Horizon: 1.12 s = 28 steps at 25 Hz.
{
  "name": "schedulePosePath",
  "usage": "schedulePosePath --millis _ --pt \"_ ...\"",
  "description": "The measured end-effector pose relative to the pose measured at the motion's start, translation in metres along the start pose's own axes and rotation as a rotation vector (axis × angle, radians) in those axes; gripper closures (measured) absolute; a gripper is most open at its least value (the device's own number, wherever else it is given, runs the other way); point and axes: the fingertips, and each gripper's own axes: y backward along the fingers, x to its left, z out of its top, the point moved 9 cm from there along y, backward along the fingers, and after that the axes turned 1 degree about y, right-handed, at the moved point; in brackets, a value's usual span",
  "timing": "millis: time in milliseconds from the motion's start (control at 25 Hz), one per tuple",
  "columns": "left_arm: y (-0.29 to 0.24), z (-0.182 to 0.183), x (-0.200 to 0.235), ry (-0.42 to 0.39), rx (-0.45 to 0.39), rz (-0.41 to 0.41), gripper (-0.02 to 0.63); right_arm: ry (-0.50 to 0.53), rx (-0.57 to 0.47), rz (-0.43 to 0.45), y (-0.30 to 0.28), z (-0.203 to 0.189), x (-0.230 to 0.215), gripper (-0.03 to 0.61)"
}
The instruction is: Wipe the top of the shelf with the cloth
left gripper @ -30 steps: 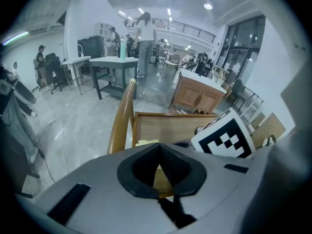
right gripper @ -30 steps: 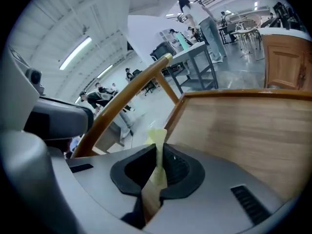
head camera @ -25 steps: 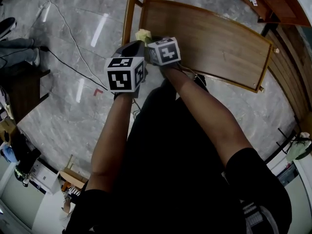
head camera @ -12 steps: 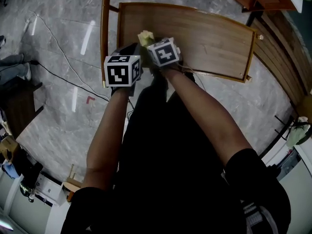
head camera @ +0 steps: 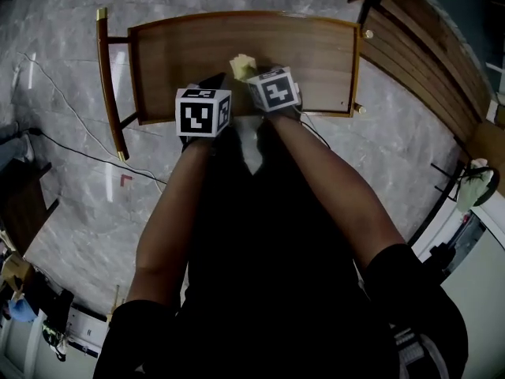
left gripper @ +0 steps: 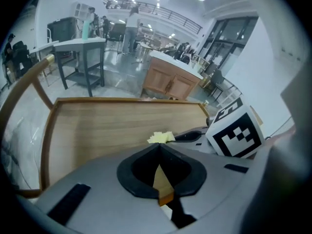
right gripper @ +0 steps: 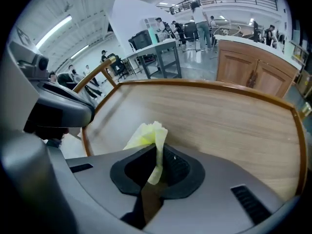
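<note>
Item 1. Rectangular brown wooden shelf top with a raised rim (head camera: 308, 50). In my head view it lies straight ahead, long side across. A curved wooden rail with a brass-coloured tip (head camera: 109, 105) stands off its left end.

Item 2. Small crumpled pale-yellow cloth (right gripper: 146, 132). It is pinched in the right gripper (right gripper: 158, 149) and its loose end sticks out forward, over the near middle of the shelf top. I cannot tell whether it touches the wood.

Item 3. Right gripper, grey body with a black-and-white marker cube. Its black fingers (right gripper: 127, 172) are clenched on the cloth. It sits at the shelf's near edge.

Item 4. Left gripper (left gripper: 159, 147), same build. Its fingers (left gripper: 136, 172) are clenched tip to tip with nothing between them; I see only shelf wood through the gap behind the tips. It is just beside the right gripper, on that gripper's left, also at the near edge.

Item 5. Glossy grey marble floor (head camera: 71, 188) all round the shelf, with a thin black cable (head camera: 75, 147) lying across it at left.

Item 6. Light wooden cabinet (left gripper: 170, 84) and grey metal desk (left gripper: 80, 45), beyond the shelf's far side.
</note>
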Motion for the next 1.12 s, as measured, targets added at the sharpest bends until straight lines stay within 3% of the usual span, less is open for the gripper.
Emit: schedulePosePath --millis 400,640,840,1120 --pt "-0.067 0.008 -0.112 -0.066 0.032 -0.116 0.604 -0.072 0.017 -0.156 0.074 -0.054 -0.118 0.537" --pt "-0.090 0.017 -0.159 -0.097 0.021 -0.160 0.604 -0.105 0.028 -0.234 0.106 -0.072 -0.164 0.537" --pt "-0.094 0.026 -0.178 -0.109 -0.004 -0.181 0.604 -0.167 0.068 -0.261 0.112 -0.074 -0.170 0.538" --pt "-0.083 0.021 -0.161 -0.079 -0.015 -0.171 0.604 -0.151 0.176 -0.447 0.128 -0.084 -0.188 0.537"
